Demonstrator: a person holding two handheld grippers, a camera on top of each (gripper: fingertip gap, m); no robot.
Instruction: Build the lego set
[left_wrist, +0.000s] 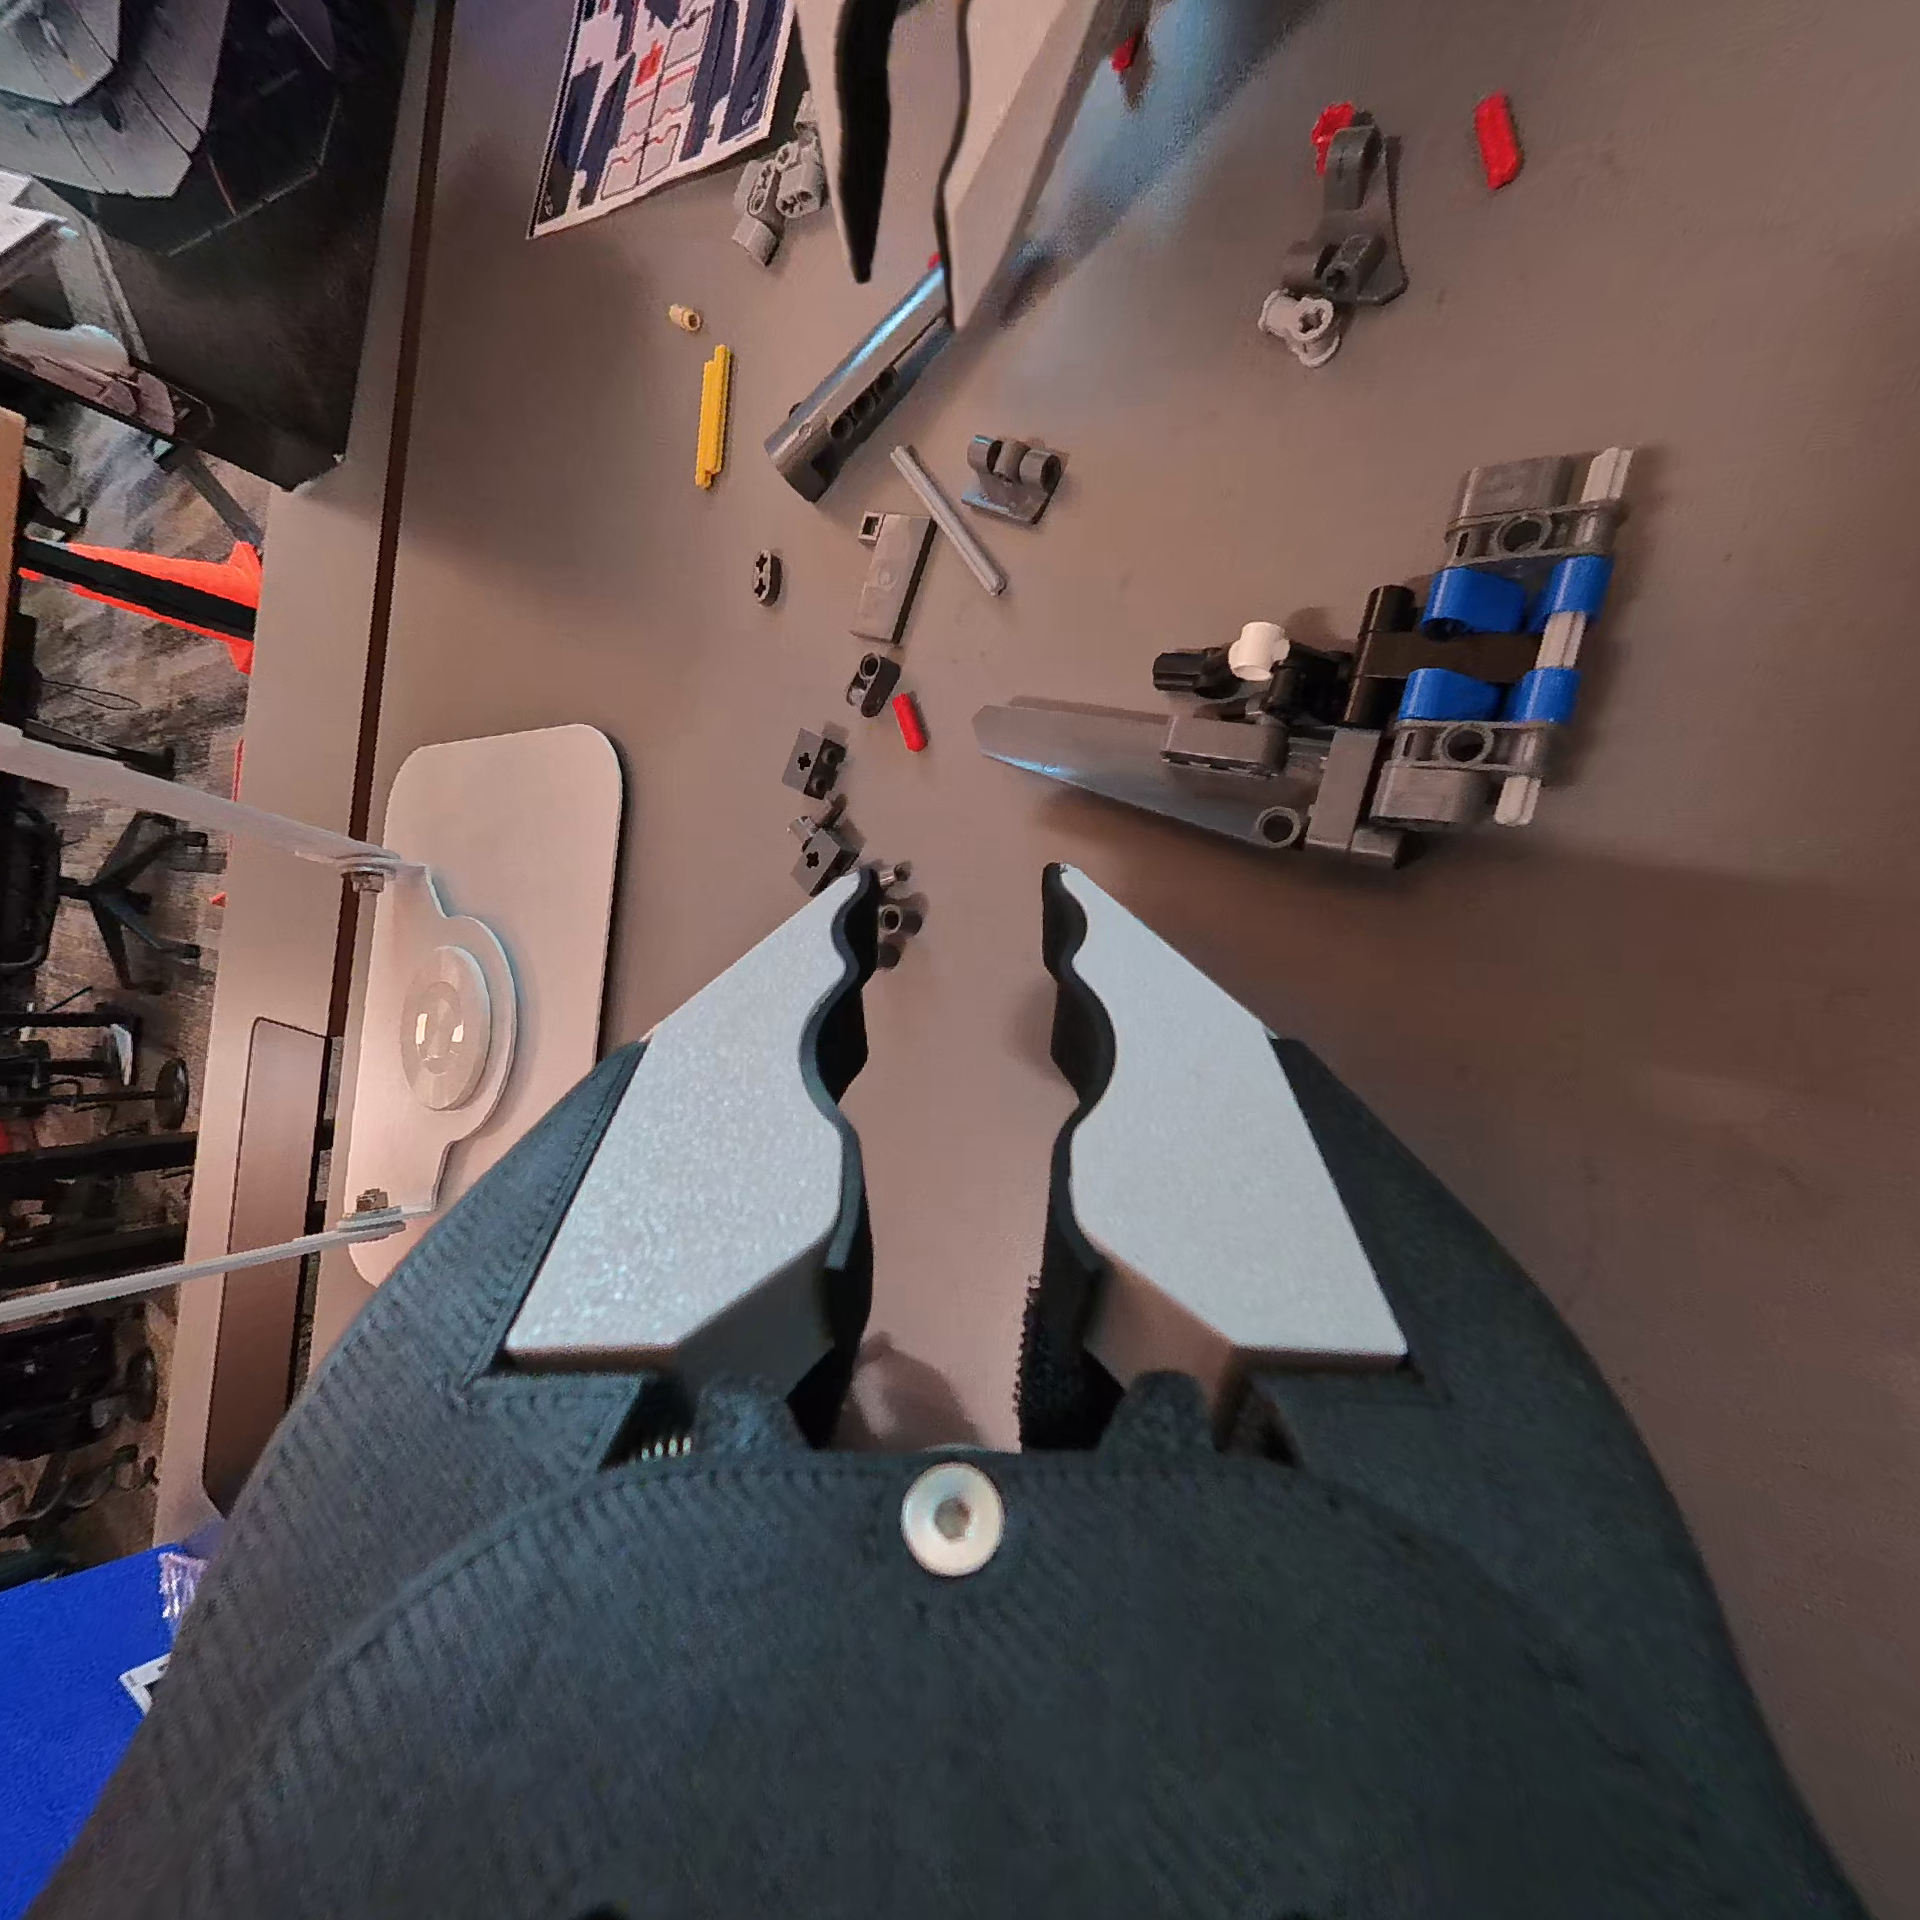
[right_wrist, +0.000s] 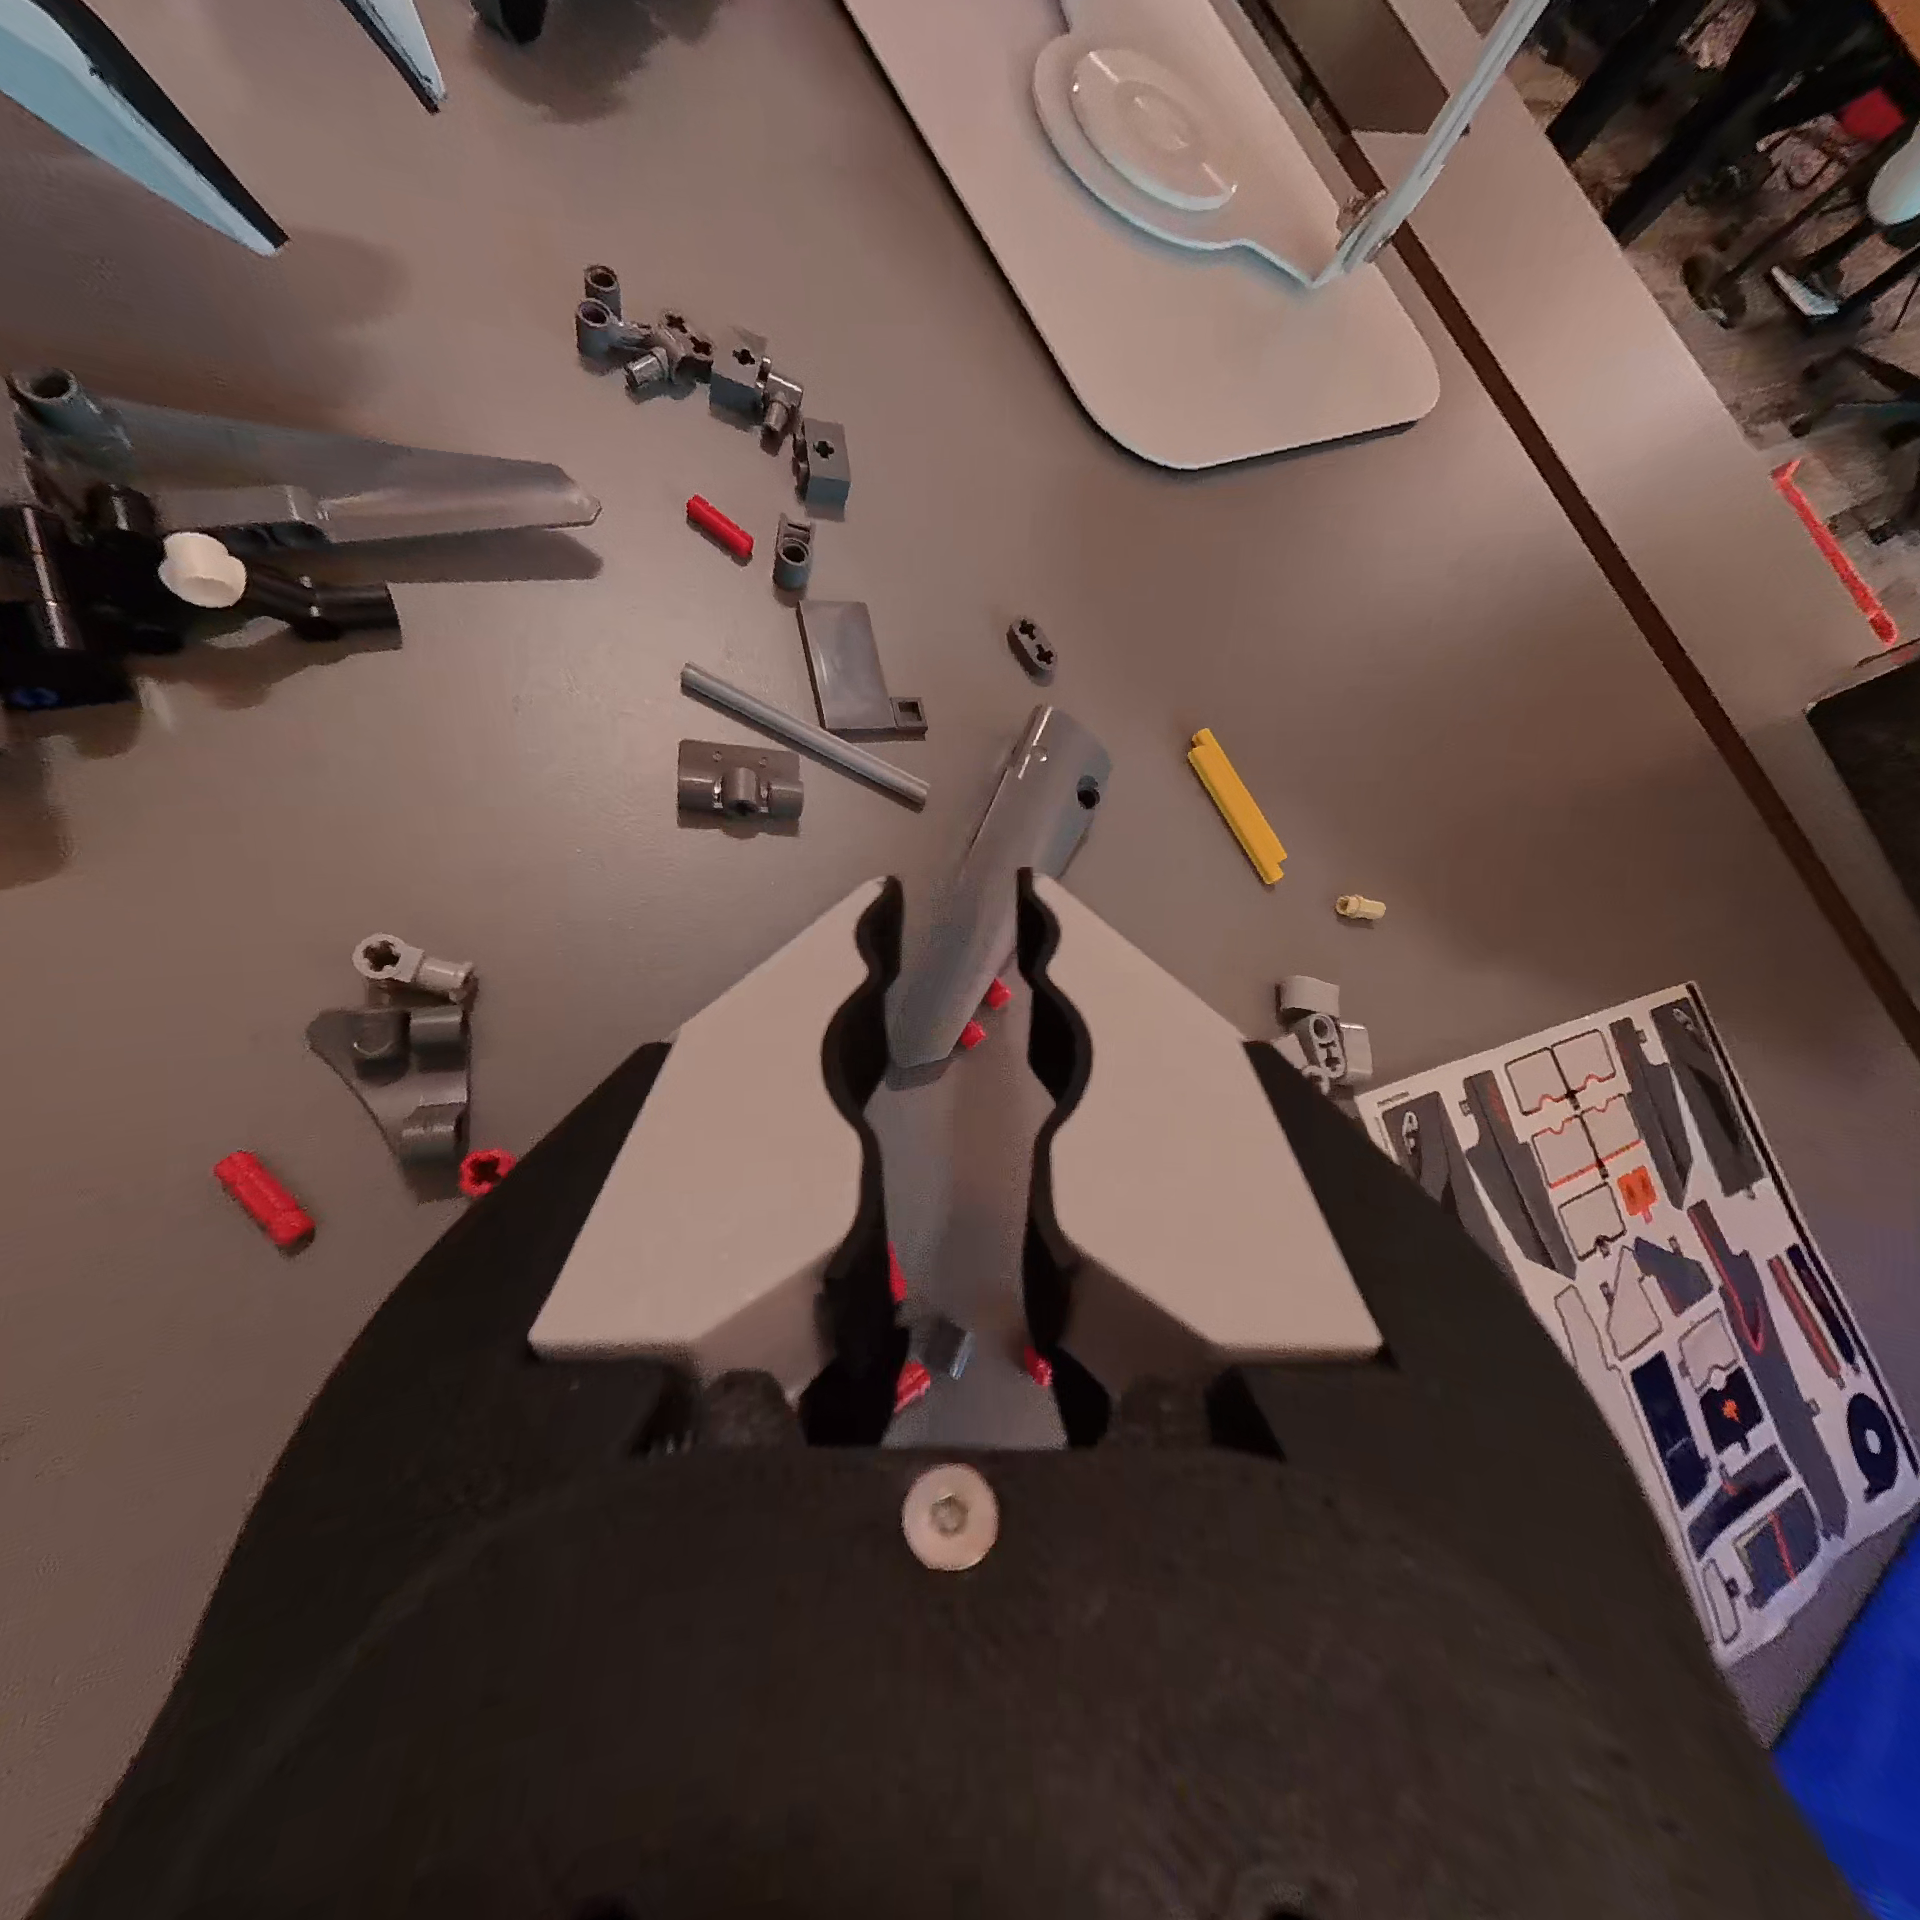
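Observation:
My left gripper (left_wrist: 958, 875) is open and empty, low over the brown table (left_wrist: 1351, 1143). Its left fingertip is beside a small dark grey connector (left_wrist: 894, 920). The part-built model (left_wrist: 1455, 717), grey with blue and black pieces, lies ahead to the right; it also shows in the right wrist view (right_wrist: 312, 488). My right gripper (right_wrist: 958, 881) stands open around a long grey panel (right_wrist: 1039, 800) with red pins under it. The panel lies between the fingers and pokes out ahead, with a thin gap at the left pad. The left wrist view shows this panel (left_wrist: 852, 400) sticking out of the right gripper.
Loose grey pieces are scattered between the grippers: a thin axle (right_wrist: 800, 738), a flat tile (right_wrist: 847, 665), and a clip plate (right_wrist: 738, 784). There is also a yellow axle (right_wrist: 1236, 805), red pins (right_wrist: 265, 1195), a sticker sheet (right_wrist: 1662, 1299) and a pale stand base (right_wrist: 1195, 312). The table edge (right_wrist: 1662, 623) runs along the right. The gap from one gripper's tips to the other's is roughly 15 cm. The clip plate (right_wrist: 738, 784) is closer to my right gripper, around 4 cm from its tips; the left tips are 11 cm off. It is also in sight in the left wrist view (left_wrist: 1010, 448).

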